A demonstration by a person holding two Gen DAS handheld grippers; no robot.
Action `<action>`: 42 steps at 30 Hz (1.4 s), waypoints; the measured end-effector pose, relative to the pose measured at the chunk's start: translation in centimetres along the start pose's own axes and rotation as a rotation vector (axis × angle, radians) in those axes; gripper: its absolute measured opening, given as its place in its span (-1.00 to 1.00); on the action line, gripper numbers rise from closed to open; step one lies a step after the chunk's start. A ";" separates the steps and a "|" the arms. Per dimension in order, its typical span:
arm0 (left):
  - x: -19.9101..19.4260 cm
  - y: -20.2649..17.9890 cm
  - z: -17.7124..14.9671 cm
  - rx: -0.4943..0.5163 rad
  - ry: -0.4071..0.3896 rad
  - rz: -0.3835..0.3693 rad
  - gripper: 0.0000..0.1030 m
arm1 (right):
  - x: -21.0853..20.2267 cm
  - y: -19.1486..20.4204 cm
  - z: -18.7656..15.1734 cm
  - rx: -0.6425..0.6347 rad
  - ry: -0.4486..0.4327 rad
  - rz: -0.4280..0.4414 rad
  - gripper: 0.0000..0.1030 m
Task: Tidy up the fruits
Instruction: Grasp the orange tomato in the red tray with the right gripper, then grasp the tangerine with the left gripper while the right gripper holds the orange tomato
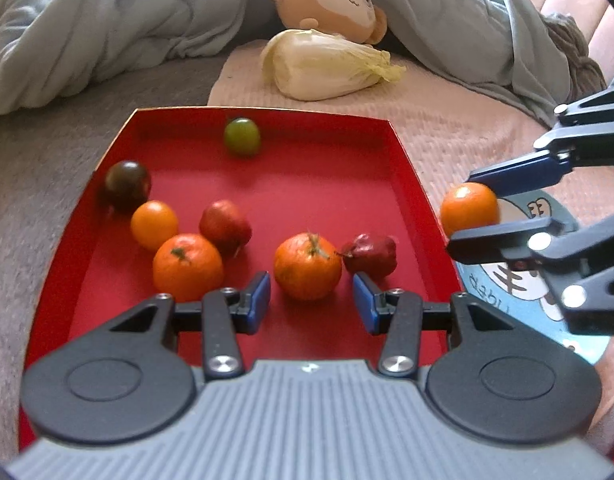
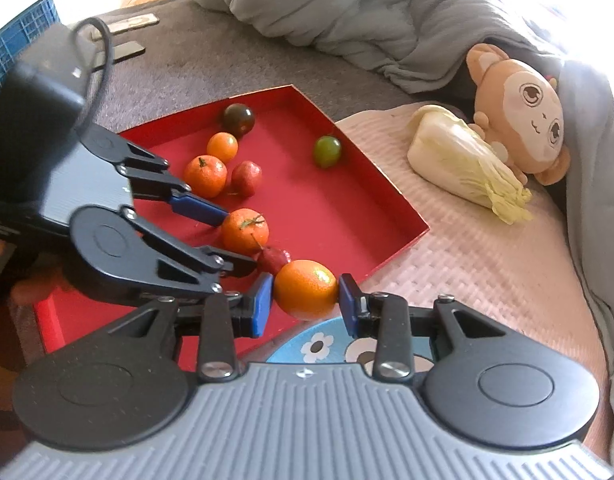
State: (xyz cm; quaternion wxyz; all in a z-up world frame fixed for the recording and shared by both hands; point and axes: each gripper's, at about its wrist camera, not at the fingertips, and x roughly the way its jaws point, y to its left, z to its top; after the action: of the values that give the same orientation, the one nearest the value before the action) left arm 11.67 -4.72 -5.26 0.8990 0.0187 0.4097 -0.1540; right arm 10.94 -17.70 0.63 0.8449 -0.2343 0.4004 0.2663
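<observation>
Seven fruits sit in the red tray point(image 1: 407, 168): green one point(image 1: 242, 136) far, dark one point(image 1: 127, 186) at left wall w/ small orange point(image 1: 154, 225) just beside, two stemmed tangerines point(image 1: 307, 266) near, stems up, plus two red fruits point(image 1: 371, 255). R gripper point(image 2: 306, 295) is clamped on a round orange point(image 2: 306, 290) (no clear long axis), held just past the tray's right wall, over a blue cartoon mat point(image 2: 327, 344). L gripper point(image 1: 311, 300) hangs open, nothing between jaws, just near side of the right tangerine.

Blue cartoon mat point(image 1: 547, 216) carried dark characters, partly hidden by tool, too distorted to read. No other text, label or number legible.
</observation>
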 end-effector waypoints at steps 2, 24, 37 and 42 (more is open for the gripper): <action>0.4 0.0 0.2 0.011 0.001 0.014 -0.06 | -0.3 -0.2 0.0 0.007 -0.006 0.000 -0.20; -1.0 0.9 -0.6 -0.086 -0.008 0.093 -0.22 | -0.5 0.6 0.3 -0.007 -0.009 0.028 -0.20; -4.1 1.4 -2.3 -0.150 -0.014 0.172 -0.22 | -1.6 1.0 0.4 -0.012 -0.032 0.046 -0.20; -4.7 1.2 -2.3 -0.160 -0.020 0.183 -0.22 | -2.3 1.0 0.0 -0.009 -0.041 0.044 -0.20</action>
State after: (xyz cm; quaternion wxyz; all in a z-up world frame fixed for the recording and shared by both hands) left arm 7.44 -1.98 -3.45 0.9118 -0.0171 0.4084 -0.0383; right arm 9.06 -17.58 2.27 0.8457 -0.2239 0.3868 0.2916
